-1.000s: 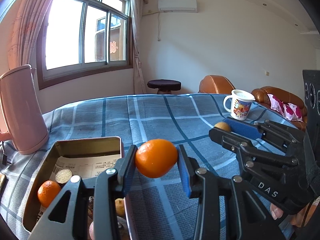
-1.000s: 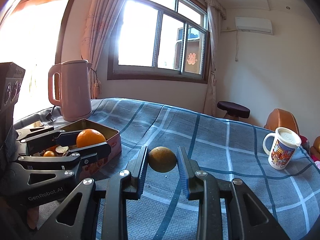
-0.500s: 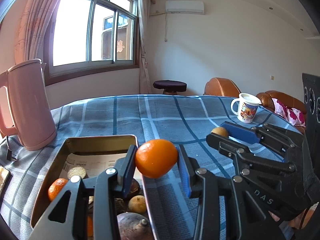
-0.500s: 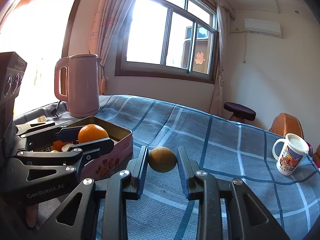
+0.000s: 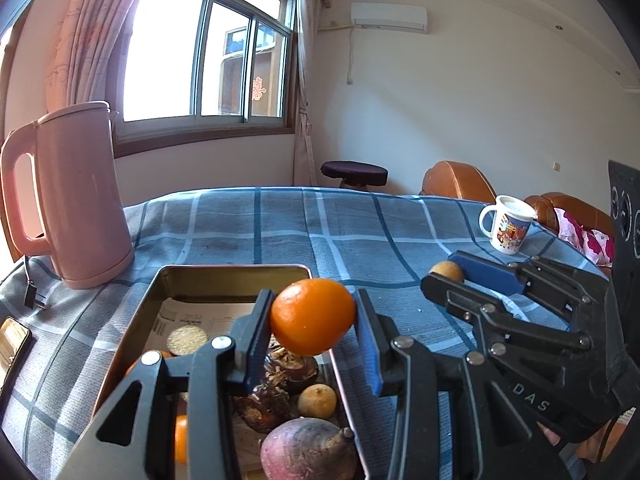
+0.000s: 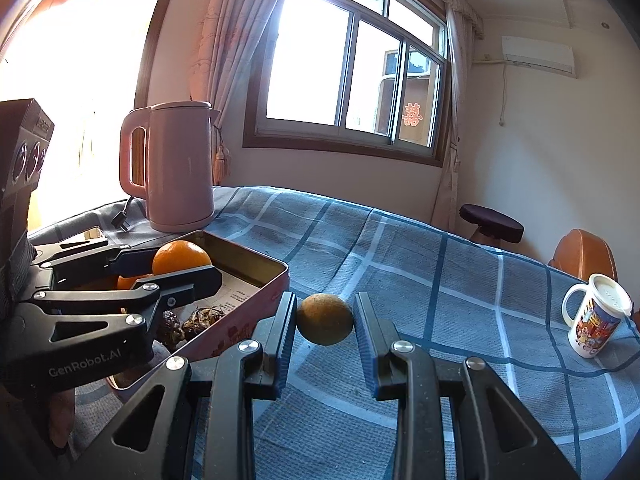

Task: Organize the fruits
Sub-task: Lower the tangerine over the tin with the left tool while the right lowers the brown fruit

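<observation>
My left gripper (image 5: pixel 313 322) is shut on a bright orange (image 5: pixel 313 322) and holds it just above the right rim of the metal tin (image 5: pixel 232 270). The tin holds another orange (image 5: pixel 181 438), a small tan fruit (image 5: pixel 318 401), dark knobbly fruits (image 5: pixel 294 366) and a purple root (image 5: pixel 310 450) on paper. My right gripper (image 6: pixel 325 319) is shut on a small brownish round fruit (image 6: pixel 325 319), held over the blue checked cloth to the right of the tin (image 6: pixel 256 276). In the right wrist view the left gripper (image 6: pixel 182 266) hangs over the tin with its orange (image 6: pixel 182 259).
A pink kettle (image 5: pixel 76 196) with its cord stands behind the tin at the left. A printed mug (image 5: pixel 508 230) sits at the far right of the table (image 5: pixel 320 232). A stool (image 5: pixel 354 173) and brown chairs (image 5: pixel 456 184) stand beyond the table.
Both grippers have shifted left toward the tin while keeping their fruits. The left gripper's orange now hangs over the tin's right rim, with more of the tin's contents in view.
</observation>
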Motion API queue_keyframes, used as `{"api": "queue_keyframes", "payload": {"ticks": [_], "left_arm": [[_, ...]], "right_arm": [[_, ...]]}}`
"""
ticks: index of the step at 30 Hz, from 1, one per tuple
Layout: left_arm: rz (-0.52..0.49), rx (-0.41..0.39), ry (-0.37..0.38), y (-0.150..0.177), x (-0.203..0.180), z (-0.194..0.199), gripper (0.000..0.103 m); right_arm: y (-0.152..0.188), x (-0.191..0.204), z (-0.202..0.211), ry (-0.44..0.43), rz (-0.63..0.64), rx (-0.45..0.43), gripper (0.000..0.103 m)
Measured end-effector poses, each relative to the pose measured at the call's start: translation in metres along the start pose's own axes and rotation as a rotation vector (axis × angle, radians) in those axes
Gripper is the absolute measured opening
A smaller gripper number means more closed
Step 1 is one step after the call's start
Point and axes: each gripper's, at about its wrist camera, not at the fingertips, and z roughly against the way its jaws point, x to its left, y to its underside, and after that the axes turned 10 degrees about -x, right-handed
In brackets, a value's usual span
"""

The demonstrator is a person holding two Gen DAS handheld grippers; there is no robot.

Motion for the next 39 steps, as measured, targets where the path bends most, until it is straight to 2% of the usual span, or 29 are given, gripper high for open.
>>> {"api": "queue_keyframes", "payload": {"ticks": [39], "left_arm": [[0.013, -0.014, -0.131, 0.0, 0.053, 0.023, 0.041]], "right_arm": [[-0.023, 0.055, -0.023, -0.107, 0.053, -0.029, 0.031]]}}
